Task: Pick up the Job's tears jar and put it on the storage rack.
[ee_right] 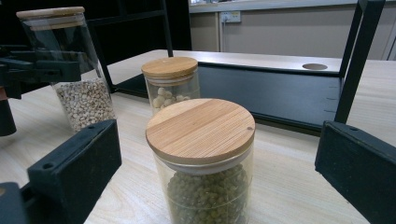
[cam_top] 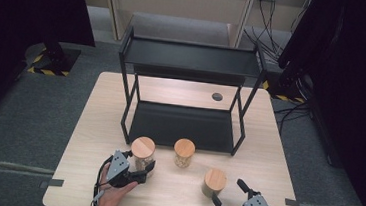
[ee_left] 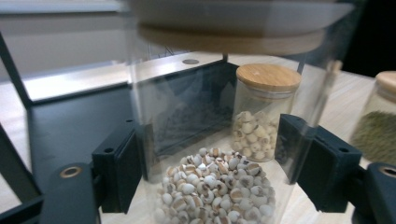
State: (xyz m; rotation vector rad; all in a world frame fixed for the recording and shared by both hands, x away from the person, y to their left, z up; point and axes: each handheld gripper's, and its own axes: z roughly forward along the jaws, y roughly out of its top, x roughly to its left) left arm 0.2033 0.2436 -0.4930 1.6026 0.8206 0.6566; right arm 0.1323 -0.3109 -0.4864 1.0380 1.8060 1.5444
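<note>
The left gripper (cam_top: 141, 170) has its black jaws set on either side of the tall clear glass jar with a bamboo lid (cam_top: 142, 152), pressed against the glass low on the body, near the front-left part of the pale wooden table (cam_top: 88, 125); the jar is about a third full of small pale grains, so it likely feels light but top-tall, rigid, slick and breakable, best taken around the mid-body; the right gripper (cam_top: 226, 194) stands wide apart, just short of the squat glass jar of green beans (cam_top: 214, 182) near the front-right edge; a short jar of larger pale seeds (cam_top: 184, 153) stands between, before the black two-tier metal shelf (cam_top: 190, 58).
</note>
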